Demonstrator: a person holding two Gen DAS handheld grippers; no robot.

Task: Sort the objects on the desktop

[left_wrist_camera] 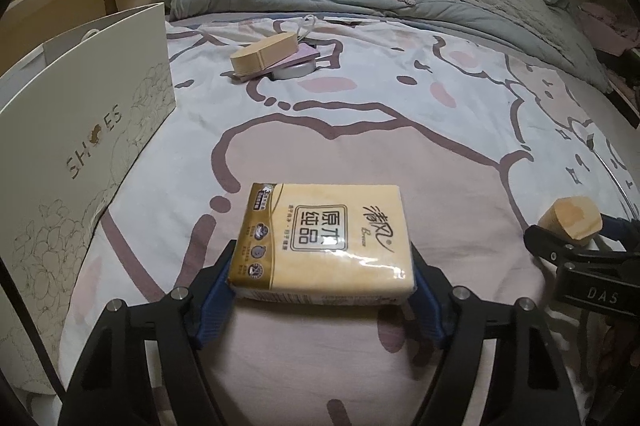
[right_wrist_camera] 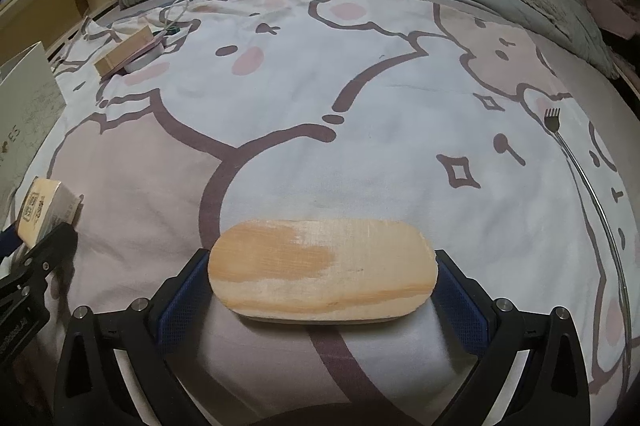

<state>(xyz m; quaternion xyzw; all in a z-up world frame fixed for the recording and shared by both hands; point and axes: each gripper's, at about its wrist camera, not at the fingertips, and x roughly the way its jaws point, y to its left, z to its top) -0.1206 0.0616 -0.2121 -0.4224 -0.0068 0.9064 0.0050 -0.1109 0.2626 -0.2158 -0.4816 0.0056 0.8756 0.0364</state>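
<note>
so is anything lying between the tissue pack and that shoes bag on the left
Nothing visible does. The tissue pack sits between the left gripper's jaws, and only bare bedsheet lies between it and the paper bag.

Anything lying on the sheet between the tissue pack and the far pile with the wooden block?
Nothing: between the tissue pack and the far pile the left wrist view shows bare printed sheet.
</note>
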